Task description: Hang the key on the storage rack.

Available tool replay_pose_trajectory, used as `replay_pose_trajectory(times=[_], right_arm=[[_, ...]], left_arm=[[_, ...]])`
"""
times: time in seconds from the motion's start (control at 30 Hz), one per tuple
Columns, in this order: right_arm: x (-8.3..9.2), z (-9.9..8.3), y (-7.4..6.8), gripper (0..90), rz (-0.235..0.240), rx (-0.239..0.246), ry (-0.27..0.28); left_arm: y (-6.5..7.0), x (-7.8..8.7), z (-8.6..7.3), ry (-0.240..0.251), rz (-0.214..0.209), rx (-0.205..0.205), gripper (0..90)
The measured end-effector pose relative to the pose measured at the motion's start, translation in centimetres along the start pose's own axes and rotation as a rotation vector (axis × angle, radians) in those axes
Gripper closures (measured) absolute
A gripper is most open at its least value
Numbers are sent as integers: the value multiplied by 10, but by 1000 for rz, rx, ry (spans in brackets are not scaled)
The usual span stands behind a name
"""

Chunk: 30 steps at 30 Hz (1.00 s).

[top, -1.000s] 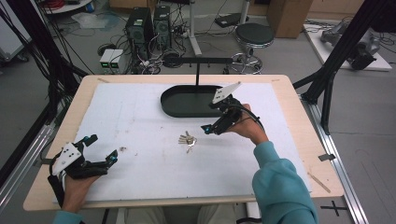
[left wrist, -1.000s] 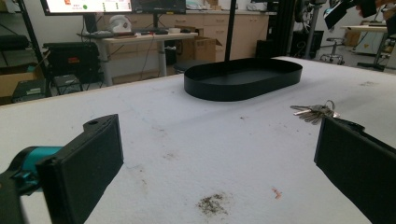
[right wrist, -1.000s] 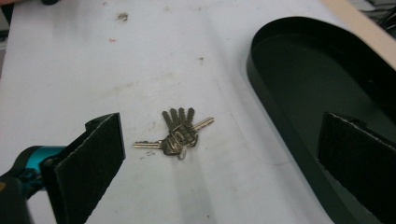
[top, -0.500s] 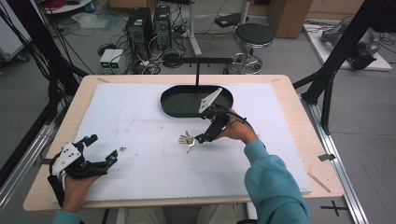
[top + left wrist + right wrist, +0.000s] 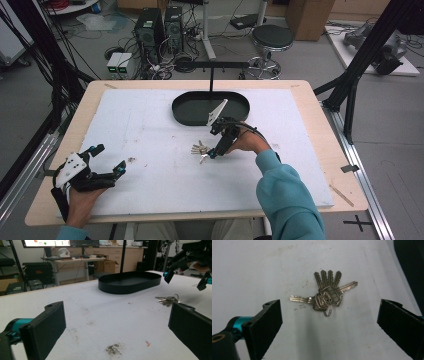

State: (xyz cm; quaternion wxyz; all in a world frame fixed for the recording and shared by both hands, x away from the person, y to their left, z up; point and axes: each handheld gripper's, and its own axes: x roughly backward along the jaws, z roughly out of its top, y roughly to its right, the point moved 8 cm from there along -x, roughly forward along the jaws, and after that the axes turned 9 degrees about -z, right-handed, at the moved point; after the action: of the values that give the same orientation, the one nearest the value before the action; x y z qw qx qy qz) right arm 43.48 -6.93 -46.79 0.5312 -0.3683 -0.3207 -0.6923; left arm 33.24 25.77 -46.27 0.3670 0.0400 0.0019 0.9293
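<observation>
We see the bunch of keys [image 5: 327, 296] lying fanned on the white foam mat [image 5: 150, 125], just in front of the black oval tray [image 5: 182, 111]. The right gripper [image 5: 210, 153] hangs over the keys, jaws spread wide to either side (touching nothing). The left gripper [image 5: 107, 159] rests near the table's near-left corner, jaws likewise spread.

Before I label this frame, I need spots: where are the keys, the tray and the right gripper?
keys [image 5: 327, 297], right gripper view, on the ring cluster.
tray [image 5: 186, 115], high view, on its left rim.
right gripper [image 5: 211, 155], high view, between its fingertips.
</observation>
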Motion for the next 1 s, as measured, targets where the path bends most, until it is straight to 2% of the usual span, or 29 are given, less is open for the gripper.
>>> replay_pose_trajectory(times=[0.07, 0.17, 0.3, 0.4, 0.5, 0.53, 0.63, 1.0], right_arm=[[-3, -1, -1, 80, 5, 0, -12], [-5, -3, -2, 165, 17, -2, -47], [-8, -4, -2, 286, 29, 4, -65], [-9, -4, 0, 403, 5, 6, -91], [-13, -4, 0, 484, 6, 8, -111], [-13, -4, 0, 484, 6, 8, -111], [-15, -5, 1, 578, 7, -11, -138], [-14, -4, 1, 722, 26, -1, -142]], left_arm=[[0, 0, 0, 0, 0, 0, 17], [0, 0, 0, 0, -1, 2, 17], [0, 0, 0, 0, 1, 2, 17], [0, 0, 0, 1, 0, 3, 17], [0, 0, 0, 1, -1, 2, 17], [-1, 0, 0, 0, 0, 1, 17], [0, 0, 0, 2, 1, 6, 17], [-1, 0, 0, 1, 0, 5, 17]])
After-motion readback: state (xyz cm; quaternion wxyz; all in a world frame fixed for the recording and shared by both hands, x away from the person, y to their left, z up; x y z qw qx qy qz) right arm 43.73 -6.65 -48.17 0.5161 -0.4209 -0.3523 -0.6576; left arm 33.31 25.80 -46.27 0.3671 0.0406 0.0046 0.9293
